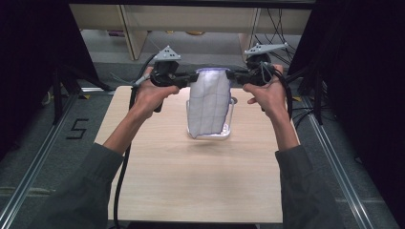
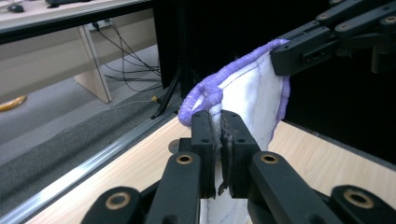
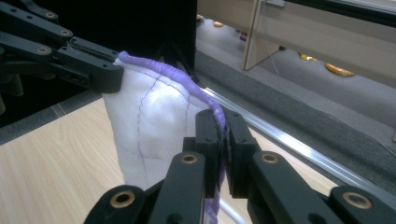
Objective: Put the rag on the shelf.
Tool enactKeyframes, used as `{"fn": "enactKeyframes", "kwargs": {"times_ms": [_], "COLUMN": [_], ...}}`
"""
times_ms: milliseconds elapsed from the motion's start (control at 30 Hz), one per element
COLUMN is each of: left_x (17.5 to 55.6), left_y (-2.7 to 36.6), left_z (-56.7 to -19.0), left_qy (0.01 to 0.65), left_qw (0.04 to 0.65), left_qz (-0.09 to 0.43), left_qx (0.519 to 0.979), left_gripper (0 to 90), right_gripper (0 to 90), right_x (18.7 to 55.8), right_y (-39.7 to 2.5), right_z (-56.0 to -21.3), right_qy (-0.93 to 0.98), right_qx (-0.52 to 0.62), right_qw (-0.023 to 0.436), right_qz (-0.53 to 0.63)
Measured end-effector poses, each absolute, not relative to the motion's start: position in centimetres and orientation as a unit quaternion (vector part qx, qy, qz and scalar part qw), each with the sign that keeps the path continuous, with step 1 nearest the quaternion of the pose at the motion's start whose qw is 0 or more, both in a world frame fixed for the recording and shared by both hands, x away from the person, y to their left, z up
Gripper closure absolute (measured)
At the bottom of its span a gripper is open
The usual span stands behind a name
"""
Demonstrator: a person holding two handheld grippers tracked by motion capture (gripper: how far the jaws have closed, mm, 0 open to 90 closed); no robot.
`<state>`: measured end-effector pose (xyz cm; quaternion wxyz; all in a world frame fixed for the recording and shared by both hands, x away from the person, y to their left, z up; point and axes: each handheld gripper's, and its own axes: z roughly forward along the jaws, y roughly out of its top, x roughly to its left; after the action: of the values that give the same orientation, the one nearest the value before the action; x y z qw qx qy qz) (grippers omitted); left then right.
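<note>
A light wooden table (image 1: 191,181) is seen from the high view, and above its far half a white cloth (image 1: 207,102) with a purple stitched edge and a faint grid of lines is held up in the air, hanging down from its top edge. Behind and below the cloth a clear container (image 1: 228,130) stands on the table (its exact shape is hard to tell through the fabric), and the cloth's lower end hangs at or just above it. The cloth's top corners are gripped from either side: the left tool (image 2: 220,140) is clenched on the purple hem at one corner, the right tool (image 3: 223,140) is clamped on the hem at the other. The step in hand is judged to be spreading or lifting the cloth. To do it well, both grips should be kept firmly closed on the thick hem, the top edge should be kept level and taut, and the cloth should be moved slowly so that the container is not dragged or tipped.
</note>
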<state>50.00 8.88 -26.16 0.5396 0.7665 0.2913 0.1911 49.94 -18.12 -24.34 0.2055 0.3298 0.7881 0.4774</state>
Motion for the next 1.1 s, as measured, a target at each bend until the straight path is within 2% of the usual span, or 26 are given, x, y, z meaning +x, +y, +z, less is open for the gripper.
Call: {"fn": "enactKeyframes", "kwargs": {"times_ms": [333,567,1100], "left_x": [52.4,55.1,59.3], "left_y": [8.7,9.0,8.6], "left_z": [-25.0,-25.8,-31.2], "left_qy": [0.31,0.329,0.362], "left_qw": [0.553,0.569,0.55], "left_qz": [0.196,0.198,0.179], "left_qx": [0.748,0.727,0.731], "left_gripper": [84.3,84.3,83.2], "right_gripper": [86.0,86.0,85.8], "right_x": [52.1,54.6,59.5], "right_y": [-17.7,-17.3,-16.2], "right_z": [-22.9,-23.0,-28.3], "right_qy": [0.775,0.765,0.766], "right_qx": [0.349,0.367,0.42], "right_qw": [0.215,0.214,0.213], "right_qz": [0.481,0.484,0.437]}}
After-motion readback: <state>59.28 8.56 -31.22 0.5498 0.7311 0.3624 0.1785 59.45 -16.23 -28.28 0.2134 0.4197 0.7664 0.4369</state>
